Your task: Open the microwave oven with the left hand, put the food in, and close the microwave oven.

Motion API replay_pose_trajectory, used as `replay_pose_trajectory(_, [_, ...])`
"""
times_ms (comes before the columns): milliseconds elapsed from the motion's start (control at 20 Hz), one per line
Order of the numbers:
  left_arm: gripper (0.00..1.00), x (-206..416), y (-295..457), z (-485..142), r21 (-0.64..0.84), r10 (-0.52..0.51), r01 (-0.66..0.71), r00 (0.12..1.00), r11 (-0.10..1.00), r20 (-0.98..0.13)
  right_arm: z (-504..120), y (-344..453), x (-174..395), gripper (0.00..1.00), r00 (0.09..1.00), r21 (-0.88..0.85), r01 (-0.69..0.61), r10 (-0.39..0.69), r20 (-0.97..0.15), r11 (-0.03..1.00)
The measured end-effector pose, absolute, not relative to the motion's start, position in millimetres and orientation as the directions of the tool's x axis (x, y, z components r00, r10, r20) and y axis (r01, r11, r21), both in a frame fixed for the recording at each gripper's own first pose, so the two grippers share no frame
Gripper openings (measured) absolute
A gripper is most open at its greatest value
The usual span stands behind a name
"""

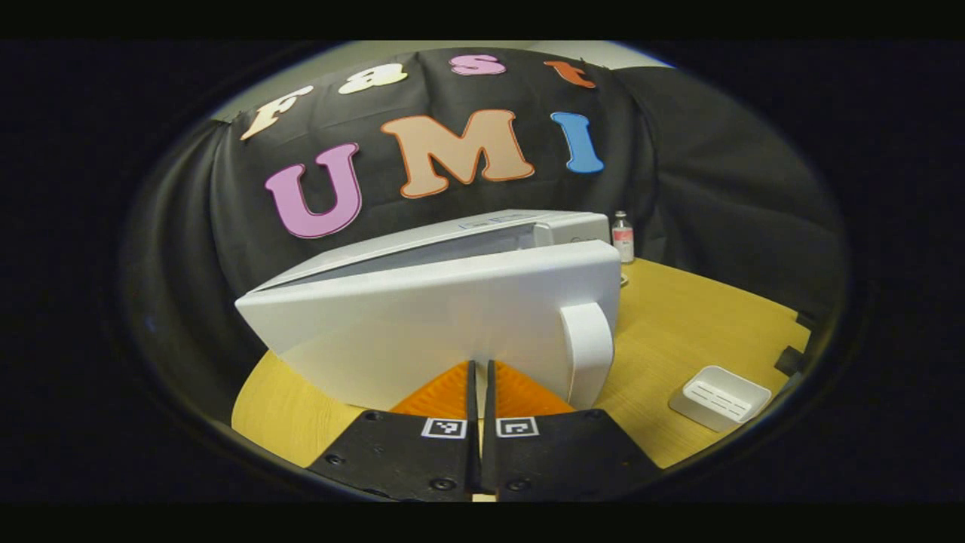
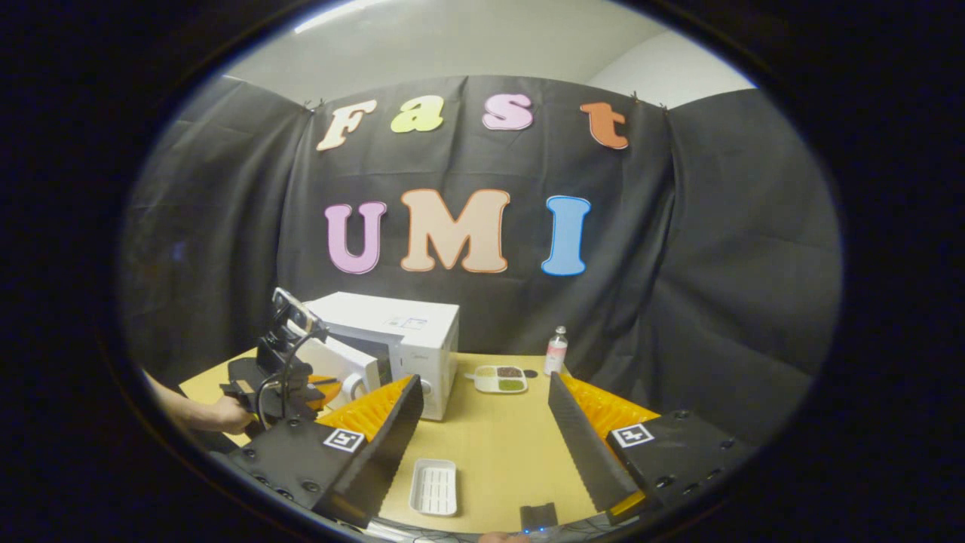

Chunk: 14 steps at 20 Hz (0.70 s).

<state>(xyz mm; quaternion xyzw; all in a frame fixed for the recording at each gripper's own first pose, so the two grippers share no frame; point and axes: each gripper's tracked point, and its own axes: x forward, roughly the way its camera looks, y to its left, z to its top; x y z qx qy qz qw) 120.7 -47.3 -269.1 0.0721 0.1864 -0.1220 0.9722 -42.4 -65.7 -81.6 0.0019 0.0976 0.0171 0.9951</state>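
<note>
The white microwave (image 1: 573, 226) stands on the wooden table with its door (image 1: 422, 332) swung partly open; the door's handle (image 1: 586, 354) is at its right end. My left gripper (image 1: 480, 369) is shut with nothing between its fingers, tips close against the door's outer face left of the handle. In the right gripper view the microwave (image 2: 411, 328) sits at back left with its door (image 2: 343, 369) ajar, and a hand holds the left gripper (image 2: 283, 362) in front of it. The food, a divided plate (image 2: 500, 379), lies right of the microwave. My right gripper (image 2: 484, 379) hangs open above the table.
A small bottle (image 2: 556, 351) stands behind the plate, near the cloth wall. A white slotted tray (image 2: 435, 486) lies near the table's front edge, also seen as the tray (image 1: 720, 397). A small black object (image 2: 539, 516) sits at the front edge.
</note>
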Motion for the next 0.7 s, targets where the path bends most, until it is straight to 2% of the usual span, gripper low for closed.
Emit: replay_pose_trajectory(700, [0.00, 169, -46, -265, 0.072, -0.143, 0.185, 0.911, 0.980, -0.387, -72, -92, -52, 0.96, 0.984, 0.048, 0.027, -0.018, -0.180, 0.999])
